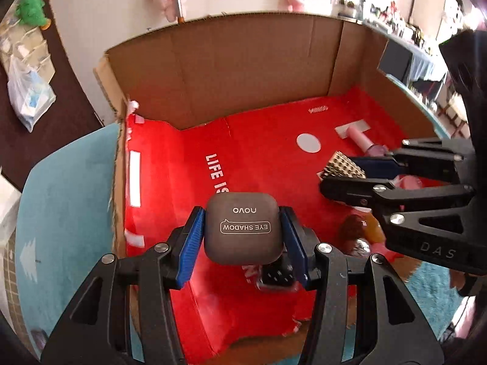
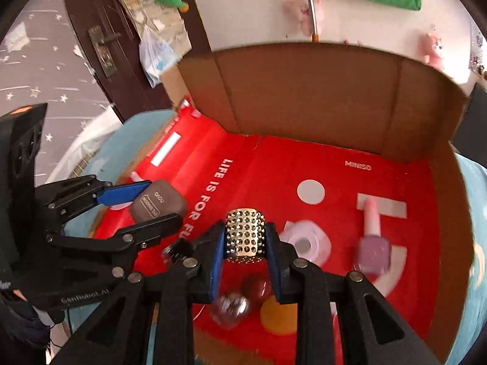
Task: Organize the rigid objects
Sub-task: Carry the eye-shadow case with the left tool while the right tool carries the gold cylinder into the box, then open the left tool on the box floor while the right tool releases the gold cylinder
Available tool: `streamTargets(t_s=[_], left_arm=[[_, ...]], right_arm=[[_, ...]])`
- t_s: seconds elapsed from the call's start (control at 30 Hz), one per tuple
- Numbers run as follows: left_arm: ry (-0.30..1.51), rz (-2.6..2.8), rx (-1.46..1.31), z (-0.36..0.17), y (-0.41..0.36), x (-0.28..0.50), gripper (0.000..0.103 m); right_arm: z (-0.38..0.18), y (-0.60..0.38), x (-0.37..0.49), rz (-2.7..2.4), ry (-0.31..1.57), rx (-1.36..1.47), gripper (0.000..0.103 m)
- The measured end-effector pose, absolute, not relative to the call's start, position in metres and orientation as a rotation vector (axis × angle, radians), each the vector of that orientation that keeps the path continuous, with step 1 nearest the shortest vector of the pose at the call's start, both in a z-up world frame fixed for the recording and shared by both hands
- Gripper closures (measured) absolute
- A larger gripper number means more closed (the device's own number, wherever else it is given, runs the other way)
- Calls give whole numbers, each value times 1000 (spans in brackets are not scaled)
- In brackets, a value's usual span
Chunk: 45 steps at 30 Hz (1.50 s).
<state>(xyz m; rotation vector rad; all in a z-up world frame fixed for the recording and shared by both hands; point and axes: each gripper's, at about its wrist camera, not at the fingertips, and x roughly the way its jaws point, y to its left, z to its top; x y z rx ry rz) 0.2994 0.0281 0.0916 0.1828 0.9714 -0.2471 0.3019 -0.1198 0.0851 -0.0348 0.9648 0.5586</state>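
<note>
In the left wrist view we see our left gripper (image 1: 242, 237) clamped on the grey eye shadow case (image 1: 242, 228), its blue pads pressing the case's two sides, the case lifted above the red liner (image 1: 188, 213) of the cardboard box (image 1: 231, 70), toward the box's near edge and left of its middle. The printed label reads upside down to us, so the case's flat face points up at the camera. Just under it, a dark patterned little bottle (image 1: 278, 275) lies on the liner, and we judge that this is what a straight lowering would meet. To the right, the right gripper (image 1: 344, 172) holds a studded gold cylinder (image 1: 342, 165), with a pink nail polish bottle (image 1: 363, 141) beyond it near the right wall, and amber and glittery bottles (image 1: 362, 232) below it. In the right wrist view our right gripper (image 2: 245, 243) is closed on the studded cylinder (image 2: 245, 234), which stands upright between the fingers with its long axis pointing away from us, raised over the liner (image 2: 274, 164). Directly beneath sit a glittery round bottle (image 2: 229, 305) and a red one (image 2: 254, 286); a pale tape roll (image 2: 307, 243) lies just right of the fingers, and the nail polish (image 2: 373, 243) further right, its cap toward the far wall. The left gripper (image 2: 152, 203) with its case (image 2: 158, 205) is at the left edge. The open red stretch toward the far wall looks to us the freest place for either piece.
</note>
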Motion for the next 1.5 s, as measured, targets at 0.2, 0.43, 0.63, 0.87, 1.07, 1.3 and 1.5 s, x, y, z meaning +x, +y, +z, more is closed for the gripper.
streamTargets(t_s=[0.2, 0.43, 0.63, 0.87, 1.07, 1.3, 1.5], left_arm=[[1041, -216, 226, 74, 26, 322, 54], [1076, -223, 232, 63, 24, 334, 54], [1098, -231, 219, 56, 24, 340, 54], [1112, -231, 203, 51, 25, 347, 54], [1108, -232, 202, 50, 25, 349, 54], [1102, -230, 189, 54, 30, 345, 54], [1096, -238, 173, 59, 34, 343, 53]], right_arm=[[74, -103, 328, 549, 1032, -105, 76], [62, -90, 344, 532, 1081, -174, 76], [51, -87, 352, 526, 1126, -183, 76], [50, -82, 355, 521, 1136, -195, 75], [50, -80, 356, 521, 1135, -198, 75], [49, -82, 356, 528, 1137, -196, 73], [50, -83, 355, 522, 1140, -190, 67]])
